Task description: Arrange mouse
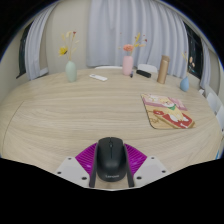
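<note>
Gripper view: your gripper (pixel 110 172) holds the mouse (pixel 110 158), with both magenta pads (pixel 88 160) pressed against its sides just above the table (pixel 70 115). Ahead and to the right lies a patterned mat (pixel 167 111). At the far edge, a blue vase (pixel 71 71) holds yellow flowers (pixel 64 50); a pink vase (pixel 128 66) holds a pale sprig, near a brown bottle (pixel 163 69).

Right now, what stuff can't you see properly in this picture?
- Mouse, gripper view: its near end and sides are hidden by the gripper fingers.
- Mouse pad: its printed picture is too small to read.
- Flat white item beyond on the table: too small to identify.
- Bottle and vases: labels and details too small.
</note>
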